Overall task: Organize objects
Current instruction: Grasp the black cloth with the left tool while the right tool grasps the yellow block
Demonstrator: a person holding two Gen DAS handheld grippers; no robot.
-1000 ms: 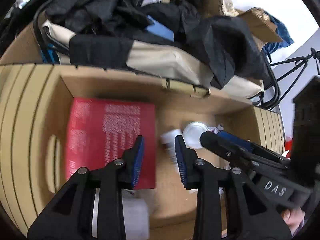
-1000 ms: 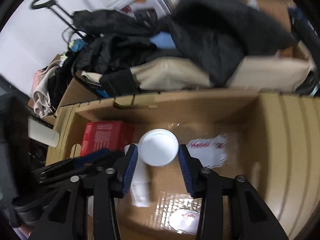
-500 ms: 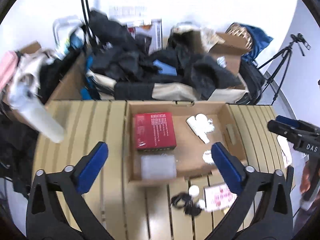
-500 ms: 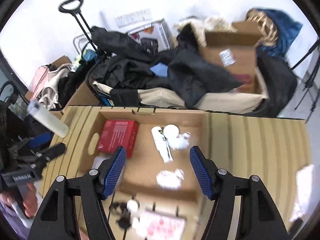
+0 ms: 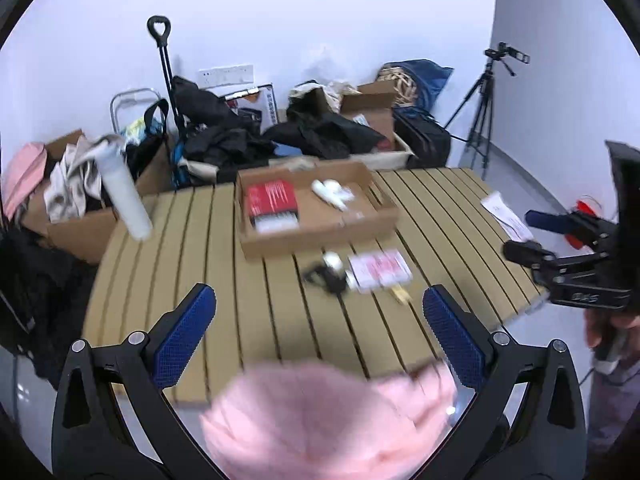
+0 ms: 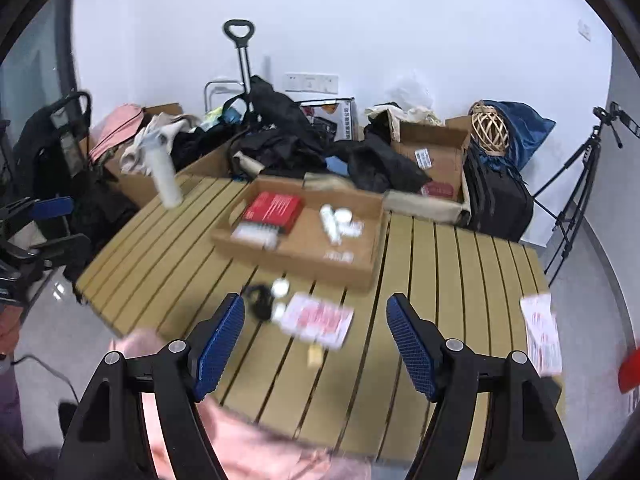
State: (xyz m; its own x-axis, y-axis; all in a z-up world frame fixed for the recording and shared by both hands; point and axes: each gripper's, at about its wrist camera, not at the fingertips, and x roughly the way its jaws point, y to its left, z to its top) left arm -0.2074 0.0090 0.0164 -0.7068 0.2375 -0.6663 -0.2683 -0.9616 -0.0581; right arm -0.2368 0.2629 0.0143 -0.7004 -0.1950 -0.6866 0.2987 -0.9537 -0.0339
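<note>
A shallow cardboard box (image 5: 320, 236) (image 6: 304, 258) sits on the slatted wooden table (image 5: 248, 320) (image 6: 440, 280). It holds a red box (image 5: 271, 199) (image 6: 274, 207), a white bottle (image 5: 328, 192) (image 6: 329, 222) and small white items. In front of it lie a black cable bundle (image 5: 326, 278) (image 6: 258, 300), white caps and a red-and-white packet (image 5: 379, 270) (image 6: 318, 318). My left gripper (image 5: 320, 336) is wide open and empty, well back from the table. My right gripper (image 6: 316, 344) is open and empty; it also shows in the left wrist view (image 5: 560, 248).
A white bottle (image 5: 124, 196) (image 6: 162, 172) stands at the table's far left corner. A paper sheet (image 5: 506, 216) (image 6: 542, 332) lies at the right edge. Pink fabric (image 5: 320, 420) fills the foreground. Boxes, dark clothes, a trolley and a tripod (image 5: 480, 108) crowd behind.
Both grippers have pulled far back and up from inside the box, and both have opened wide. The white bottle and cap stay in the box.
</note>
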